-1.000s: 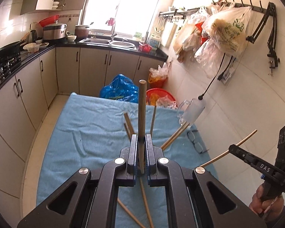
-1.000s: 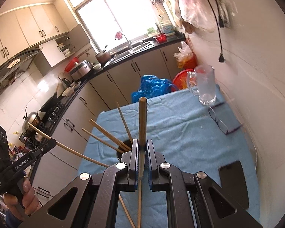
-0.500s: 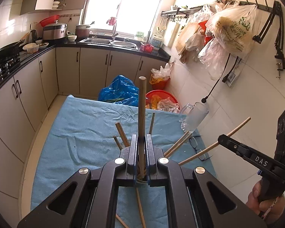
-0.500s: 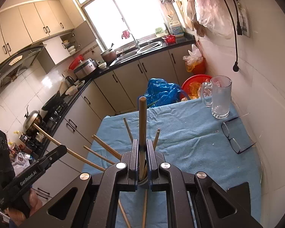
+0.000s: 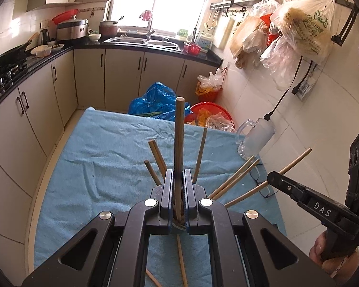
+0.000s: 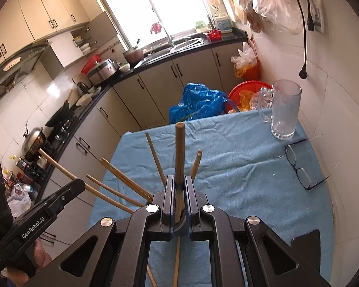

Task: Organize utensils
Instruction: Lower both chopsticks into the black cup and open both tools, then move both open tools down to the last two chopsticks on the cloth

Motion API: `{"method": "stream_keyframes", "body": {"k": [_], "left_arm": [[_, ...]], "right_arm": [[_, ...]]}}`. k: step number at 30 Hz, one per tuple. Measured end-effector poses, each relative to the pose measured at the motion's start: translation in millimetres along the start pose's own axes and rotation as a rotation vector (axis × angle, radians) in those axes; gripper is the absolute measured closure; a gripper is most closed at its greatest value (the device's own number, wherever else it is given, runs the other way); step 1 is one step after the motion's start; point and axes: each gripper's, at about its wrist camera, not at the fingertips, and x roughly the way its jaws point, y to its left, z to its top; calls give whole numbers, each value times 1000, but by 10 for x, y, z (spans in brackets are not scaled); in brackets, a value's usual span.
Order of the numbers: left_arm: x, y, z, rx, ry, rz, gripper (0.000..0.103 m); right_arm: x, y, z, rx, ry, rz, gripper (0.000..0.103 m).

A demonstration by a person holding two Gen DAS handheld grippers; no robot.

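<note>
- My left tongs (image 5: 177, 191) are clamped on one chopstick (image 5: 179, 148), tip up, over the holder (image 5: 178, 224).
- The holder stands on the blue counter (image 5: 103, 157). Several sticks (image 5: 232, 179) already lean in it, so part of the job looks done.
- My right tongs (image 6: 177, 193) squeeze another stick (image 6: 179, 157). A few loose sticks (image 6: 176, 263) lie on the cloth, not yet put away.
</note>
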Motion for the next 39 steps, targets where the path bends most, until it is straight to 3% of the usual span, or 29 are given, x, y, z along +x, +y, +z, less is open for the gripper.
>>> {"method": "stream_keyframes", "body": {"k": [15, 19, 23, 27, 34, 39], "left_arm": [[220, 77, -15, -10, 27, 31, 97], [145, 92, 42, -17, 6, 25, 92], [-16, 103, 90, -24, -32, 17, 85], [-208, 101, 101, -28, -68, 11, 79], [-472, 175, -101, -21, -94, 29, 70], [-456, 371, -430, -57, -27, 43, 69]], "right_arm": [[232, -43, 24, 1, 36, -31, 93], [125, -29, 105, 2, 4, -31, 81], [-44, -53, 182, 22, -31, -27, 78], [-281, -89, 176, 33, -70, -48, 64], [-449, -169, -142, 31, -30, -80, 55], [-334, -277, -519, 72, 51, -89, 55]]}}
